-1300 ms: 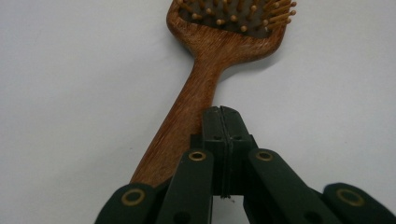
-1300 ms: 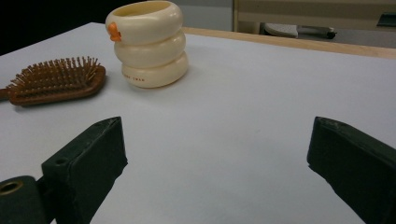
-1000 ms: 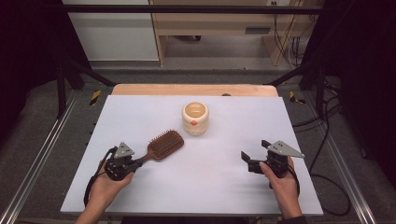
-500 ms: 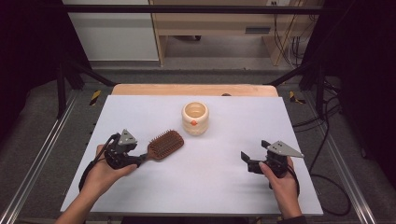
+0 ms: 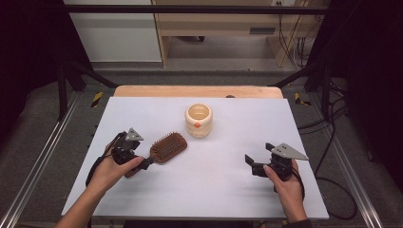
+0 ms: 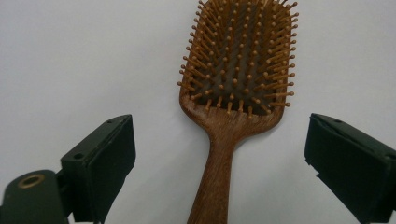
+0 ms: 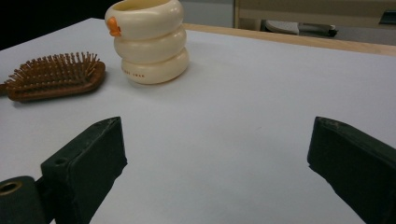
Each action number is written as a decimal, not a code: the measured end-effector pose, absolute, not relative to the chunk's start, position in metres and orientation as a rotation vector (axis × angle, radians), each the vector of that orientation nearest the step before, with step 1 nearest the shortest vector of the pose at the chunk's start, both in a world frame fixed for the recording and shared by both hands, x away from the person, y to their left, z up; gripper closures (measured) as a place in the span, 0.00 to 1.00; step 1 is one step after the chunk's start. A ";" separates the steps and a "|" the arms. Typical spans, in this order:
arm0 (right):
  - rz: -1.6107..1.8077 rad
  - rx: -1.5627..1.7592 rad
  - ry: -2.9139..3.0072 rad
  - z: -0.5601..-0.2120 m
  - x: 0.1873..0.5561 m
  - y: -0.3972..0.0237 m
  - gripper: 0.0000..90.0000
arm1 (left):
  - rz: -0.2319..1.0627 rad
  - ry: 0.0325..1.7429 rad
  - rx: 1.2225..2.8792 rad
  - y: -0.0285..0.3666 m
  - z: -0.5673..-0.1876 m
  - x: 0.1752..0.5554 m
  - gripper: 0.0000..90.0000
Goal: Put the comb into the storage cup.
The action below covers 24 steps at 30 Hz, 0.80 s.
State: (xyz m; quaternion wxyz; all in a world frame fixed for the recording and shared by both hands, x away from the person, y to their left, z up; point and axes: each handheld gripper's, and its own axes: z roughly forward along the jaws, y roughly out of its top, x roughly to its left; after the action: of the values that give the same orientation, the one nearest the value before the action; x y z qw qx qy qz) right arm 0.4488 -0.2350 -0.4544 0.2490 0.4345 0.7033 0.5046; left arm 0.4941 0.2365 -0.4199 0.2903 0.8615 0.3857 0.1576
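A brown wooden paddle hairbrush lies bristles up on the white table, left of centre. Its handle runs between the jaws of my left gripper, which have just been opening. Both pads now stand well clear of the handle. From above, the left gripper sits at the brush's near-left end, held in a hand. My right gripper rests near the front right, open and with nothing between its jaws. The brush also shows in the right gripper view, at far left.
A cream ribbed cup with a small orange mark stands upright behind the brush, near the table's middle; it also shows in the right gripper view. A wooden strip edges the table's far side. Metal rails run along both sides.
The left gripper has opened and let go of the brush handle, and its hand has shifted slightly away from the front edge. The brush and the right gripper have stayed put.
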 end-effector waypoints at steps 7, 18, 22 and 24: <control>1.369 1.183 1.920 -0.455 0.449 -0.235 0.05 | 0.415 1.021 2.336 0.233 -0.429 0.498 0.06; 1.368 1.184 1.923 -0.455 0.449 -0.234 0.05 | 0.385 0.973 2.423 0.227 -0.440 0.498 0.07; 1.365 1.183 1.925 -0.455 0.449 -0.234 0.05 | 0.368 0.971 2.442 0.227 -0.441 0.498 0.06; 1.365 1.183 1.925 -0.455 0.449 -0.234 0.05 | 0.365 0.968 2.443 0.227 -0.441 0.498 0.07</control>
State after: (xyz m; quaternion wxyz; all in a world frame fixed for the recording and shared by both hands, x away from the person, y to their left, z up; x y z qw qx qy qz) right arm 0.4488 -0.2343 -0.4550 0.2483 0.4340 0.7065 0.5008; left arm 0.4978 0.2272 -0.4409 0.2419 0.8935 0.3539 0.1335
